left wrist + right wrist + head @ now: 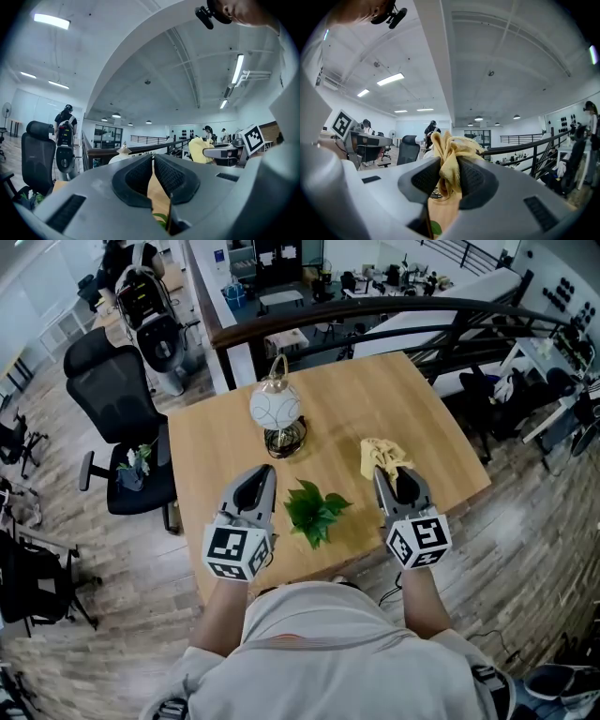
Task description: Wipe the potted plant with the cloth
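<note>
**Head view.** The potted plant stood near the front edge of the wooden table, between the two grippers. It was small, with glossy dark green pointed leaves. The leaves covered the pot from above, so I could not make it out. The cloth was a crumpled pale yellow wad, off to the plant's right and clear of it, bunched at the tip of the right gripper. The left gripper hovered just left of the plant. Behind it a white globe with a looped handle sat on a dark wire stand.

**Left gripper view.** The left gripper had its jaws drawn together to a thin slit with nothing between them. Bare tabletop showed through the slit, and a leaf tip showed low down. The yellow cloth appeared to the right.

**Right gripper view.** The right gripper was clenched on the cloth, with folds spilling up above the pads. A bit of green leaf showed at the bottom.
</note>
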`<action>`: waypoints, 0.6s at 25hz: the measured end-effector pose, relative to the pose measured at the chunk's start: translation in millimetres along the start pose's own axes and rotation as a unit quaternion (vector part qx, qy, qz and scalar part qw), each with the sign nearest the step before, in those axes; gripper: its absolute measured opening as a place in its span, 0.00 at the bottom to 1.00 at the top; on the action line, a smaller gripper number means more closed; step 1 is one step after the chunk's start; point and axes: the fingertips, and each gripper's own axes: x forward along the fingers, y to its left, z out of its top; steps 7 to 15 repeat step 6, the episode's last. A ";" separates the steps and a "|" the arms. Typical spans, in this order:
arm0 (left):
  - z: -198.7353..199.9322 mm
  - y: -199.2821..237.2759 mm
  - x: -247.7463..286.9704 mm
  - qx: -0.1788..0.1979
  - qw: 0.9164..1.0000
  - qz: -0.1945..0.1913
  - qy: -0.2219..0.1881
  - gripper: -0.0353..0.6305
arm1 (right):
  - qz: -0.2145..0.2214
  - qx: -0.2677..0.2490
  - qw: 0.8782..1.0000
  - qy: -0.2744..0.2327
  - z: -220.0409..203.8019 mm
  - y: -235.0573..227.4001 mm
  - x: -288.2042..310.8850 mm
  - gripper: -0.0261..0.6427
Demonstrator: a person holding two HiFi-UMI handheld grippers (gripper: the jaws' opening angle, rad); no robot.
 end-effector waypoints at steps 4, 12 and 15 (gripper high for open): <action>-2.1 -2.2 0.3 -0.002 1.000 0.000 0.004 0.09 | -0.002 -0.001 1.000 0.005 -3.2 -1.8 -3.5 0.27; -3.5 -2.6 0.0 -0.004 1.000 0.002 0.006 0.09 | -0.001 0.000 1.000 0.007 -4.8 -1.7 -4.6 0.27; -3.5 -2.6 0.0 -0.004 1.000 0.002 0.006 0.09 | -0.001 0.000 1.000 0.007 -4.8 -1.7 -4.6 0.27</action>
